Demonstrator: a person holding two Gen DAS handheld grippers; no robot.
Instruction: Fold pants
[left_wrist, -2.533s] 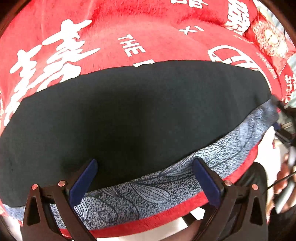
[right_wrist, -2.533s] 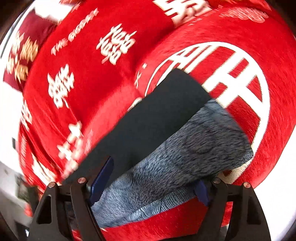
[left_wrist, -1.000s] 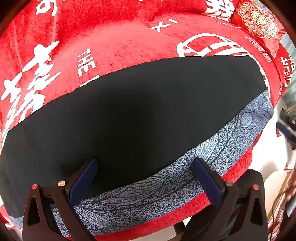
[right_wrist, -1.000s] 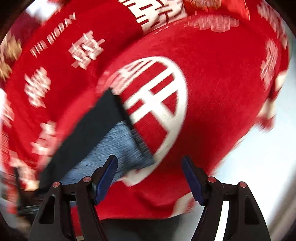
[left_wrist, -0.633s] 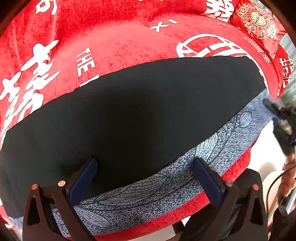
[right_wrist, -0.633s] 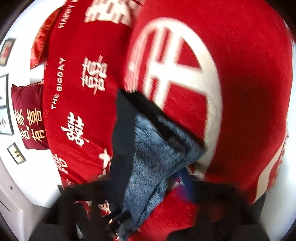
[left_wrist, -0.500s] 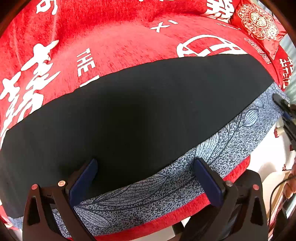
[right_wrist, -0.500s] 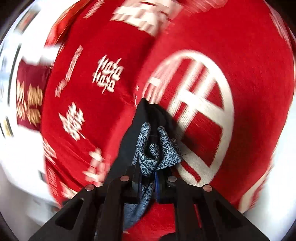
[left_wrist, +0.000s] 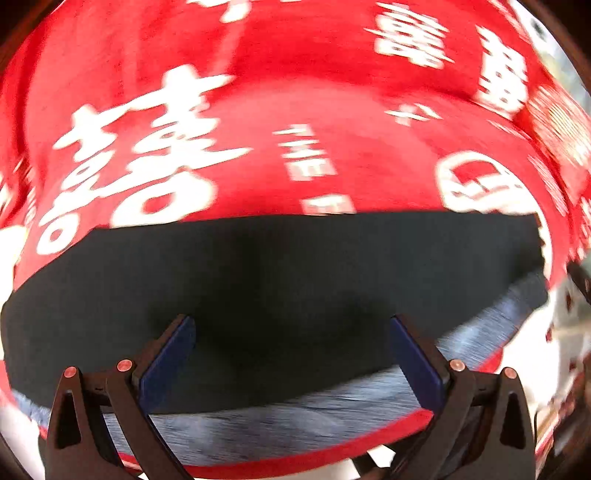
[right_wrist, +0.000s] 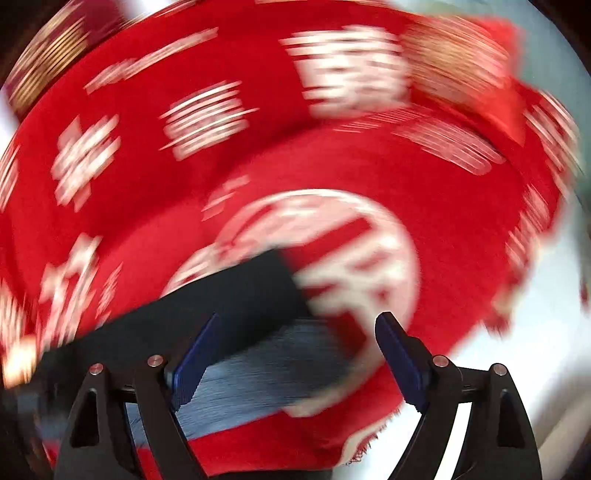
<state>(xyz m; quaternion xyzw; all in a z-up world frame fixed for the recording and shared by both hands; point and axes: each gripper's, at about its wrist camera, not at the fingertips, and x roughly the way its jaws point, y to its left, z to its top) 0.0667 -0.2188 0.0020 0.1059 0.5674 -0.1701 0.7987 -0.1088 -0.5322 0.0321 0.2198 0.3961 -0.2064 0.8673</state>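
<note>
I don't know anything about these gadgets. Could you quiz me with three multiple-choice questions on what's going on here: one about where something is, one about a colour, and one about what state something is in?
1. Where do the pants lie?
A. Spread on the red cover
B. On a hanger
C. In a basket

2. What colour is the strip along the near edge of the pants?
A. Yellow
B. Patterned blue-grey
C. Green

3. How do the jaws of the right gripper stand?
A. Shut on the pants
B. Shut on nothing
C. Open

Answers:
1. A: the dark cloth lies flat on the red cover with white lettering.
2. B: a blue-grey band runs below the black part.
3. C: the two blue pads stand wide apart, with the end of the pants lying between them, ungripped. The left gripper is open too.
</note>
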